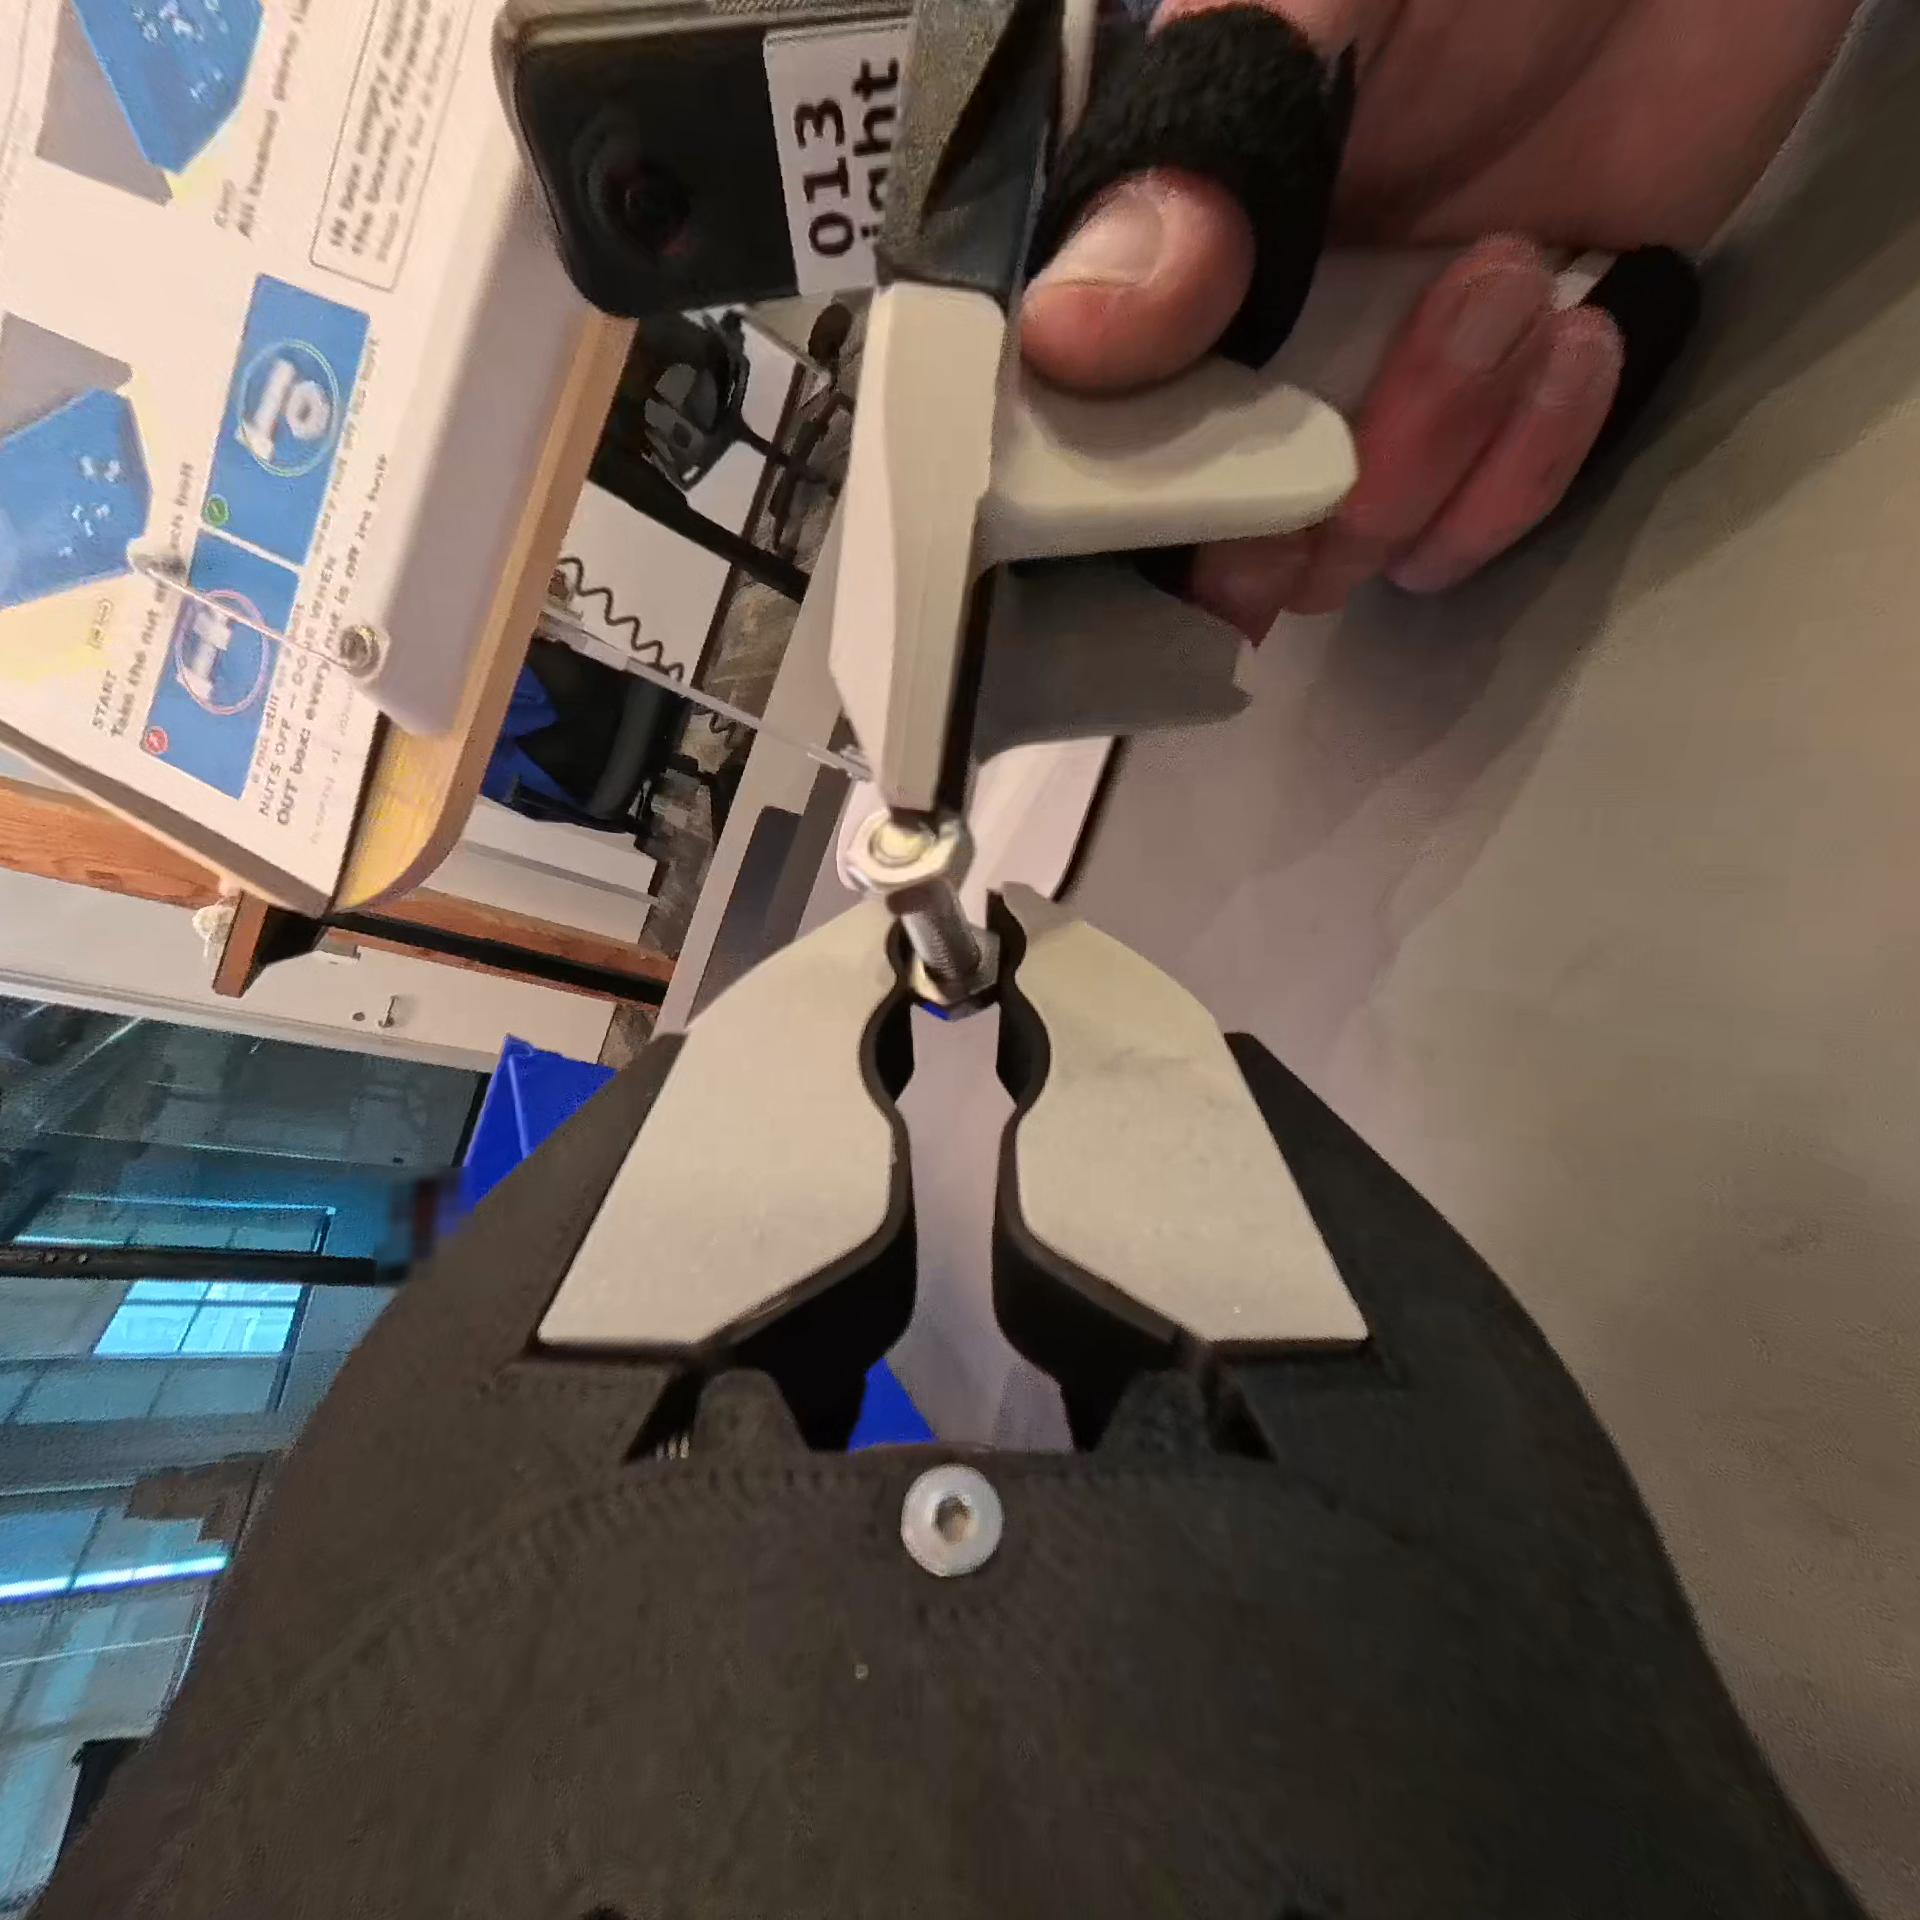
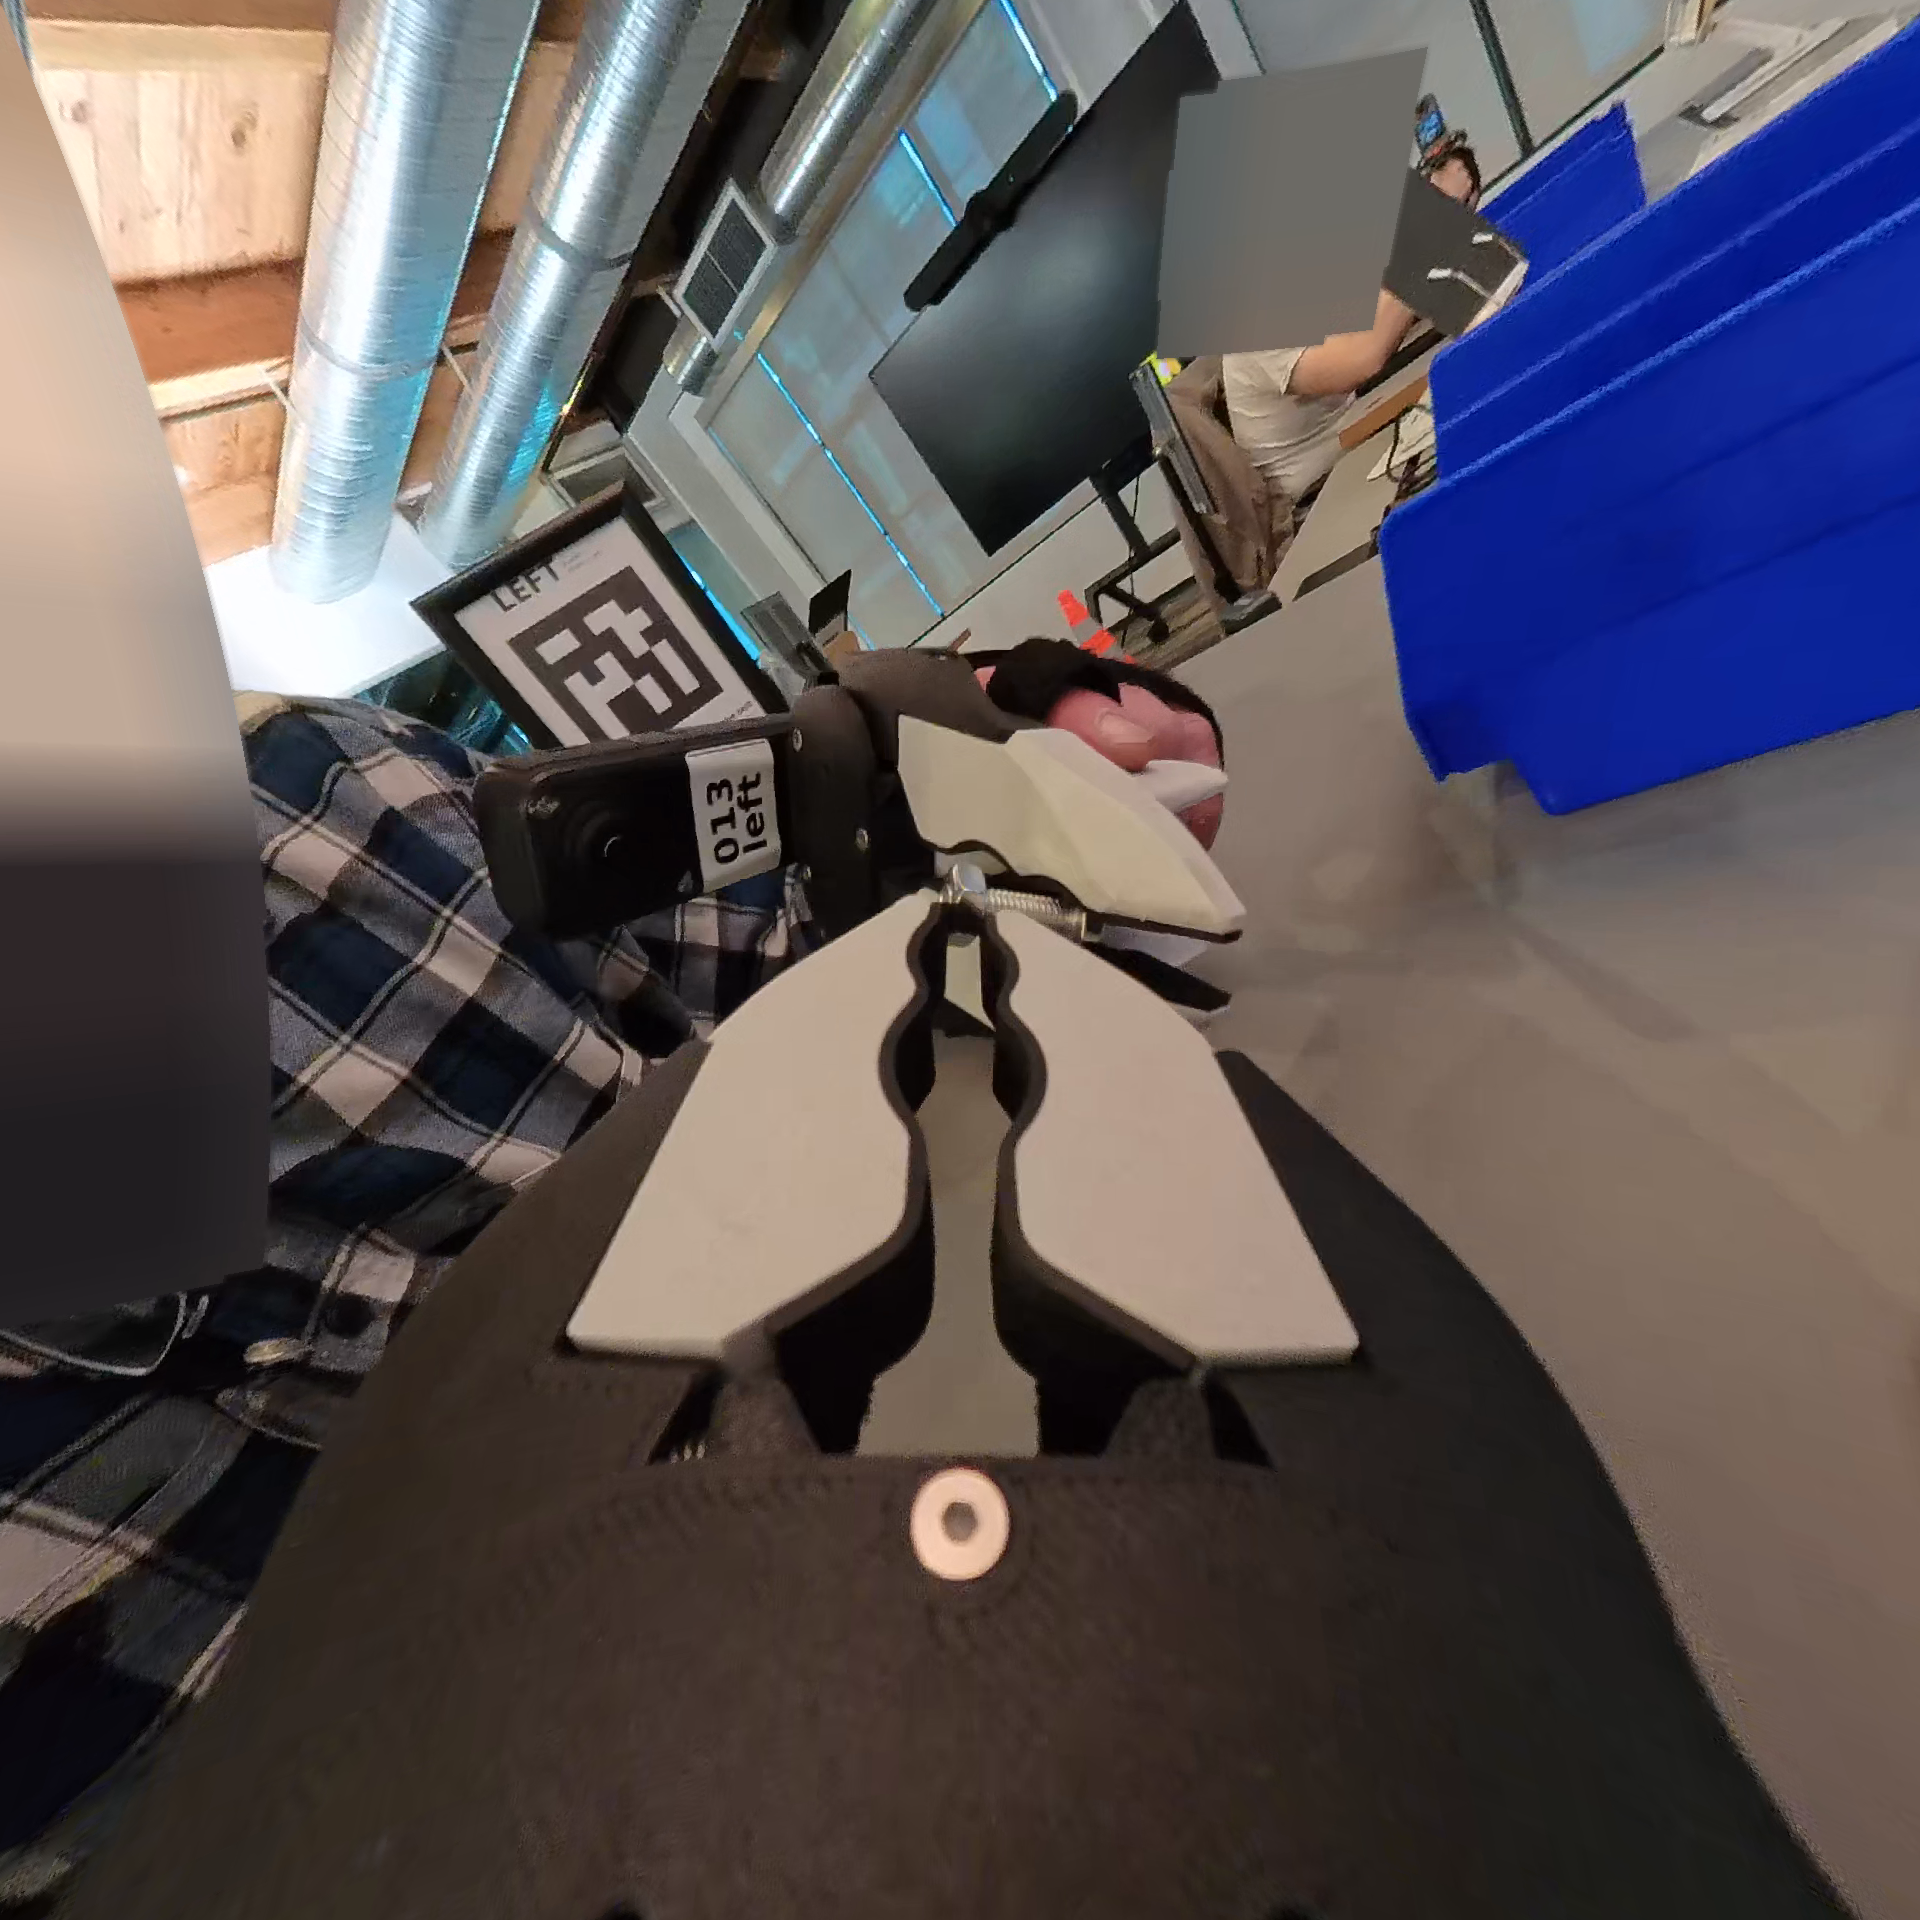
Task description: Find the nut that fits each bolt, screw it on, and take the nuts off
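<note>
grey bench (image 2: 1558,1091) fills the background, with blue bins (image 2: 1683,436) stacked at its far side and a framed marker card (image 2: 613,649) behind. both grippers meet up in the air over it. left gripper (image 1: 951,961) is clamped on the head end of a threaded steel bolt (image 1: 935,930). right gripper (image 2: 961,914) is pinched tight on the hex nut (image 1: 906,844), which sits at the bolt's far tip. bolt spans the two sets of fingertips.
</note>
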The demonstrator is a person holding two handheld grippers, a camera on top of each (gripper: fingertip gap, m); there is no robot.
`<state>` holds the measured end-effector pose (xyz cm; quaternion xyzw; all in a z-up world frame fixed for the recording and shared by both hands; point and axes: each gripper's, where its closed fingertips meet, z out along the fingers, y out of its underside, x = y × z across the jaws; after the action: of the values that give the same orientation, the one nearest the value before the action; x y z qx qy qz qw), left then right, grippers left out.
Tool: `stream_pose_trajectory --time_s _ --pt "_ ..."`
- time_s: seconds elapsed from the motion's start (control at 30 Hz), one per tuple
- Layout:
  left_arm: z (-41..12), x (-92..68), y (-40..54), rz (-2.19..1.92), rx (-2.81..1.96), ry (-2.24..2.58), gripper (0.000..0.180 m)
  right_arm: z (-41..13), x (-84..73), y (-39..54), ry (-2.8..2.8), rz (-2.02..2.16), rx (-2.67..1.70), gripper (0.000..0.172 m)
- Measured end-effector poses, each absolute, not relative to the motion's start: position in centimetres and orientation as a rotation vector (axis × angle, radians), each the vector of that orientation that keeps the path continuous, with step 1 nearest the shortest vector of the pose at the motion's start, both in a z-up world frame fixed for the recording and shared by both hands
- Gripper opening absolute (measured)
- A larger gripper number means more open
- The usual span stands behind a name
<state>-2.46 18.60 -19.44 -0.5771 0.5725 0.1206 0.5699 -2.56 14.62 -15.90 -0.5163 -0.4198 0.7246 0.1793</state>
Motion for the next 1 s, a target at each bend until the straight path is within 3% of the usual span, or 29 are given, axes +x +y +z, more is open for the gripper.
stream_pose_trajectory --time_s 0.33,0.5,0.63,0.87,1.0 --pt "-19.8 -2.1 18.3 0.264 -1.371 1.370 0.010 -16.1 -2.7 14.5 -1.197 2.036 -1.472 0.011" --pt "-20.5 -2.5 18.6 0.280 -1.424 1.383 0.010 -16.2 -2.4 15.0 -1.227 1.878 -1.471 0.035" --pt "-21.7 -2.5 18.3 0.185 -1.514 1.424 0.010 -15.7 -2.7 14.8 -1.309 1.618 -1.390 0.038" --pt "-22.6 -1.0 15.7 -0.270 -1.653 1.462 0.010 -17.5 -3.5 13.6 -1.500 1.244 -1.248 0.032" --pt "-22.7 -0.5 14.7 -0.476 -1.705 1.450 0.009 -18.0 -3.9 13.4 -1.524 1.201 -1.238 0.017"
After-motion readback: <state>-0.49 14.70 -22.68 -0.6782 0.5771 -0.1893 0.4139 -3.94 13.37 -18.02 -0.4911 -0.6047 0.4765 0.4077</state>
